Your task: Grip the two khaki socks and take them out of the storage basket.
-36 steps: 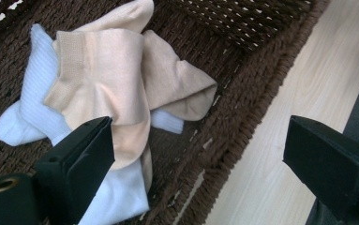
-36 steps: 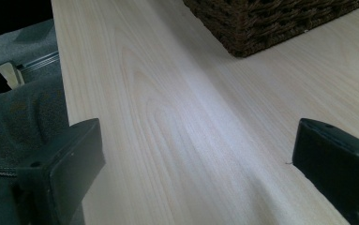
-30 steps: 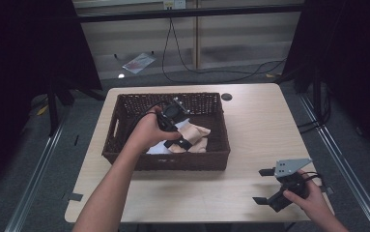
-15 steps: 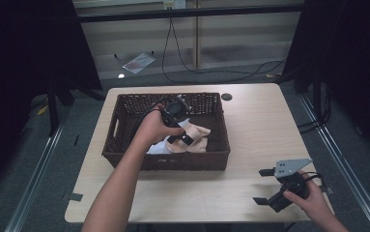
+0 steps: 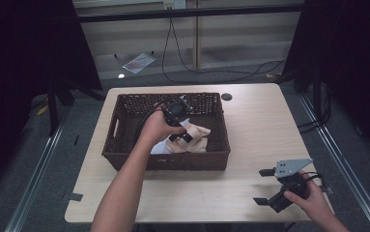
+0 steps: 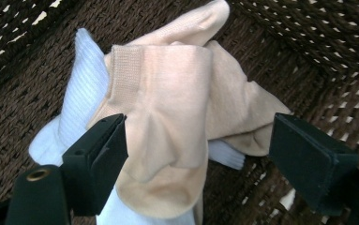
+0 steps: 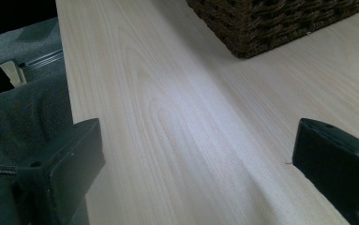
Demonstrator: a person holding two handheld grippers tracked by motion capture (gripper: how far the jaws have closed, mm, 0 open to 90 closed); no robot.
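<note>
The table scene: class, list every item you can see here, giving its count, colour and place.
Basket: one, dark brown wicker, on the table's left half.
Beige socks: two or so, inside the basket, on top.
White socks: count unclear, under the beige ones.
Table: one, light wood.
Round cap: one, black, on the table's far edge.
Left hand-held gripper: black, in the basket, jaws closing around the beige socks, not yet pressing.
Right hand-held gripper: black, open, on the table's near right.

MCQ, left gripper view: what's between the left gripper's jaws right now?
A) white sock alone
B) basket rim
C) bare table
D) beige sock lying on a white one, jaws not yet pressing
D: in the left gripper view the beige sock lies over the white sock inside the basket, with both jaws standing apart on either side of it.
</note>
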